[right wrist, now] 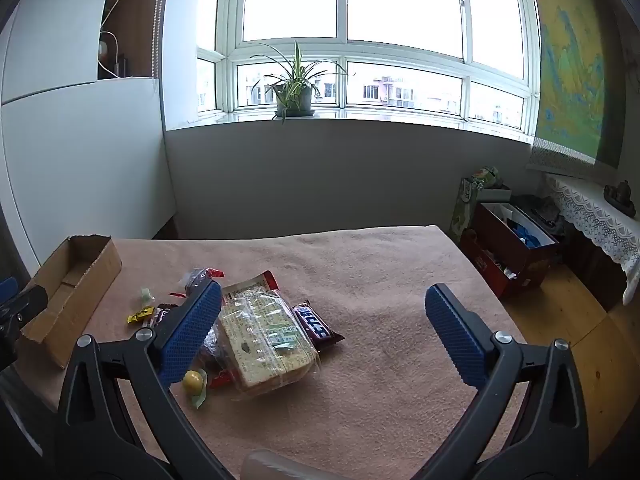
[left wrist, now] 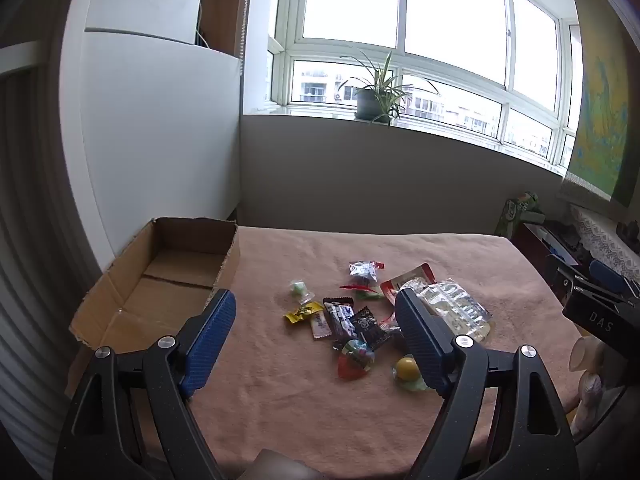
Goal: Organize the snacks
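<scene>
A heap of small wrapped snacks (left wrist: 352,320) lies on the pink cloth-covered table (left wrist: 280,400). A clear bag of crackers (right wrist: 264,336) rests at its right side, with a dark chocolate bar (right wrist: 316,324) beside it and a yellow ball candy (right wrist: 193,381) near the front. An open cardboard box (left wrist: 168,276) sits at the table's left and holds nothing visible. My left gripper (left wrist: 316,304) hovers open over the table just short of the heap. My right gripper (right wrist: 324,300) hangs open right of the heap, its left finger overlapping the cracker bag in view.
A wall and a window sill with a potted plant (right wrist: 294,94) stand beyond the table's far edge. A red box (right wrist: 508,256) of items sits on the wooden floor to the right, next to a lace-covered shelf (right wrist: 592,212). A white cabinet (left wrist: 160,120) rises behind the cardboard box.
</scene>
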Action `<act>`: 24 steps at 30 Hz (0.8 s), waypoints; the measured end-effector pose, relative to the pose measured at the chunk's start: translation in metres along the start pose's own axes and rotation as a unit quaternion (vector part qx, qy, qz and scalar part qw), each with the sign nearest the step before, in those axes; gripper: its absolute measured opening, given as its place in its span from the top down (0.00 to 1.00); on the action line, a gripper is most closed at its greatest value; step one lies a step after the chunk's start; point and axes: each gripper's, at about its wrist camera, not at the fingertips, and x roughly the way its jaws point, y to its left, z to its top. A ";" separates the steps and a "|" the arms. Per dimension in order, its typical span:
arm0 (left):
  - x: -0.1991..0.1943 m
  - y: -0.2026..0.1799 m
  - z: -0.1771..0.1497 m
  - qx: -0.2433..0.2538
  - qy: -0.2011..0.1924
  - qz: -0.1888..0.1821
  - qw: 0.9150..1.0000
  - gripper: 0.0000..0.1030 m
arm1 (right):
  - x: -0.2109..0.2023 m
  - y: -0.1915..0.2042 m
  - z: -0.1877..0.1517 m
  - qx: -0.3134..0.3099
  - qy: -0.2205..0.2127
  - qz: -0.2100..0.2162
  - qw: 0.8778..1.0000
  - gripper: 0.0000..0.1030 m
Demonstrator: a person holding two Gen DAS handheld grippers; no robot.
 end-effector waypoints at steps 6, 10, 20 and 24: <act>-0.004 -0.001 0.000 0.003 0.001 0.000 1.000 0.20 | 0.001 0.000 0.000 -0.003 -0.003 -0.001 1.000 0.00; -0.001 0.000 -0.005 0.001 0.005 -0.002 1.000 0.20 | 0.001 0.001 -0.001 -0.004 -0.004 0.000 1.000 0.00; 0.006 0.000 -0.006 -0.007 0.014 -0.005 1.000 0.20 | 0.006 0.003 -0.004 -0.005 -0.001 0.000 1.000 0.00; 0.006 0.001 -0.006 -0.008 0.015 -0.005 1.000 0.20 | 0.005 0.003 -0.003 -0.005 -0.001 0.000 1.000 0.00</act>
